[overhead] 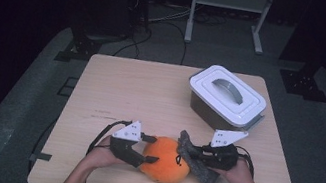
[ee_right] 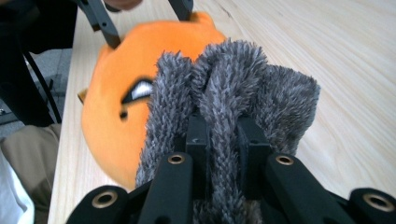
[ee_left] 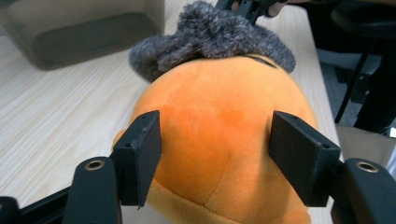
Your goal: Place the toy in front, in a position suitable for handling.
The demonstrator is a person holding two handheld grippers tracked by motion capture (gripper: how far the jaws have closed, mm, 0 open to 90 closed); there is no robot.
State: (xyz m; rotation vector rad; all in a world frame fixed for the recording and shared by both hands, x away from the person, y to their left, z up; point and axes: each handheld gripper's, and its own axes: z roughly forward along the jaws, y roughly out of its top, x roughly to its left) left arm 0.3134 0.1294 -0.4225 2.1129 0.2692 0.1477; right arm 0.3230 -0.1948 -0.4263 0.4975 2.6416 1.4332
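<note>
Orange plush toy [overhead: 166,160], round and soft, wears a fuzzy grey piece [overhead: 197,161].

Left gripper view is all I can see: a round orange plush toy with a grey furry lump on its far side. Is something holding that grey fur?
Observer: Yes, the right gripper. Its jaws are shut on a fold of the grey furry strip.
Operator: Does the orange toy have a face?
Observer: The round orange plush toy shows a black-rimmed, angry-looking white eye in the right gripper view.
Operator: And the dark box behind it?
Observer: In the high view the dark rectangular box carries a white plastic lid with a grey handle.
</note>
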